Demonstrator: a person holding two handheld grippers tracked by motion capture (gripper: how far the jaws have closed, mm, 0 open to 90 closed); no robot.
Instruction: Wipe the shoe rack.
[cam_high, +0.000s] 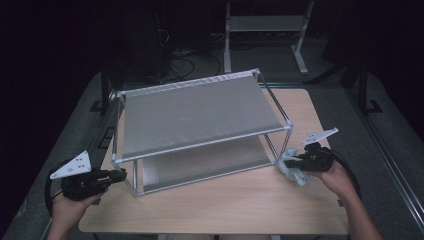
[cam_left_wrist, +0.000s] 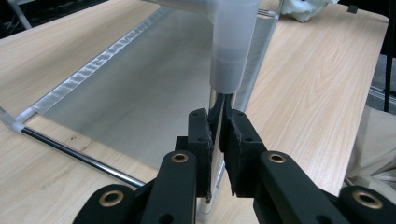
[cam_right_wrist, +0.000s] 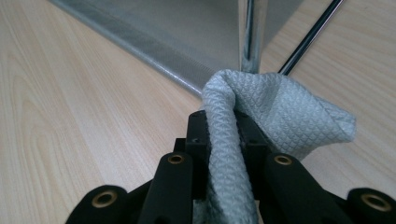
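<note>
On the light wooden table (cam_high: 240, 200) stands a two-tier rack of chrome tubes with grey mesh shelves (cam_high: 200, 120). At its near left corner, the left claw (cam_high: 121, 175) is clamped on the rack's upright chrome post (cam_left_wrist: 215, 100), just below the translucent plastic corner joint (cam_left_wrist: 231, 42). Beside the near right corner, the right claw (cam_high: 294, 162) is clamped on a pale grey textured cloth (cam_right_wrist: 280, 116), bunched close to the corner post there (cam_right_wrist: 247, 37).

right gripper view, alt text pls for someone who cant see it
The right gripper is shut on a pale grey waffle-weave cloth, bunched and draped between its black jaws. Just beyond it stand a chrome leg and the grey fabric shelf of a rack on a light wooden table.
</note>
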